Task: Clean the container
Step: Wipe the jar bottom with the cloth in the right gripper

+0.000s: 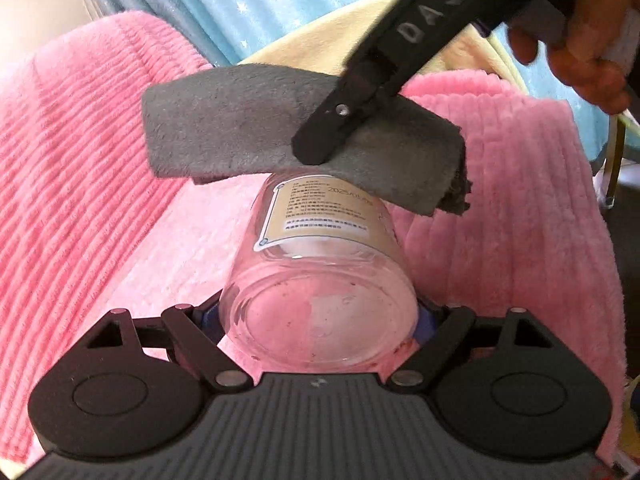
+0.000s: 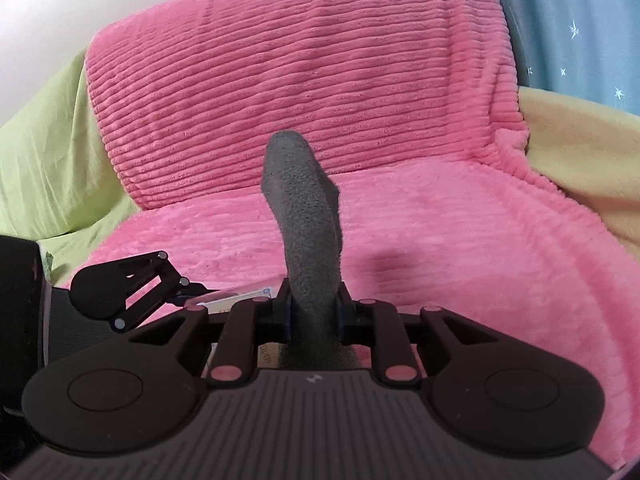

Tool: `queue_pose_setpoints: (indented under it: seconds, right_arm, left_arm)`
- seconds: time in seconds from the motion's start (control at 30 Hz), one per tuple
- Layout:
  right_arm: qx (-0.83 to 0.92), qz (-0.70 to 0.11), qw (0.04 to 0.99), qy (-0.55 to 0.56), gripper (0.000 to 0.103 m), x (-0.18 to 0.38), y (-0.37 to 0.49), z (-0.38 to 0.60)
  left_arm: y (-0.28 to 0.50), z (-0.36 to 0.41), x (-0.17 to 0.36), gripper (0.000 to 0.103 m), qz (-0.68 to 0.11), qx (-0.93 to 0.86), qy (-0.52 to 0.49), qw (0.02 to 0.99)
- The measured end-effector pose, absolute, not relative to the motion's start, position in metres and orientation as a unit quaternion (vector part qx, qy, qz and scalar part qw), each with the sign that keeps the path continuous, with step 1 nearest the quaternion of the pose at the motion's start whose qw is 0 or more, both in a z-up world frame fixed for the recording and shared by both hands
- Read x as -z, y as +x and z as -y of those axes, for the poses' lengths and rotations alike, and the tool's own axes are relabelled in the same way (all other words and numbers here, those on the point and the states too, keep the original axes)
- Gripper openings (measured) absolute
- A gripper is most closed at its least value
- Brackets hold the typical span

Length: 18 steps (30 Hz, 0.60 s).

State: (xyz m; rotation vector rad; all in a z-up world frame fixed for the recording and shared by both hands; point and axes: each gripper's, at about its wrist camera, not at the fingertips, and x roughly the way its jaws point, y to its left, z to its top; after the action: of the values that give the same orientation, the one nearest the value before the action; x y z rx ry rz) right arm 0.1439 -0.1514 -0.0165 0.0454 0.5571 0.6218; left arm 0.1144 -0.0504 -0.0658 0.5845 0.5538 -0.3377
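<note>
The left claw (image 1: 318,316) is closed around the base of a clear glass jar with a beige printed label (image 1: 320,264), holding it tipped on its side over the pink ribbed plush blanket (image 1: 80,152), mouth pointing to the far side. Nothing shows inside the jar except a few dark specks on the glass. The right claw (image 2: 314,312) pinches a folded grey fleecy cloth (image 1: 248,128), which covers the jar's far end. A hand (image 1: 588,52) grips that tool at far right.
</note>
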Motion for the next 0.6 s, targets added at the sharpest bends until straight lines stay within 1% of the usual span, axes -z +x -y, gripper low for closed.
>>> queue_pose_setpoints:
  seconds: [0.17, 0.2, 0.23, 0.33, 0.4, 0.6]
  right_arm:
    - [-0.304, -0.275, 0.912, 0.022, 0.017, 0.012, 0.142, 0.153]
    - [-0.307, -0.276, 0.910, 0.025, 0.017, 0.011, 0.140, 0.154]
    - [-0.316, -0.276, 0.907, 0.027, 0.017, 0.009, 0.139, 0.154]
    - [-0.378, -0.266, 0.887, 0.031, 0.017, 0.004, 0.129, 0.148]
    - [-0.405, -0.266, 0.875, 0.025, 0.017, 0.003, 0.125, 0.140]
    - [-0.411, -0.263, 0.873, -0.015, 0.016, 0.009, 0.123, 0.126]
  left_arm:
    - [0.133, 0.012, 0.053, 0.085, -0.326, 0.211, 0.107, 0.915]
    - [0.134, 0.011, 0.052, 0.085, -0.326, 0.210, 0.106, 0.915]
    - [0.131, 0.015, 0.053, 0.085, -0.319, 0.204, 0.128, 0.917]
    - [0.112, 0.041, 0.064, 0.085, -0.265, 0.173, 0.272, 0.909]
    - [0.103, 0.051, 0.070, 0.085, -0.244, 0.167, 0.322, 0.899]
    - [0.107, 0.050, 0.070, 0.085, -0.253, 0.167, 0.313, 0.900]
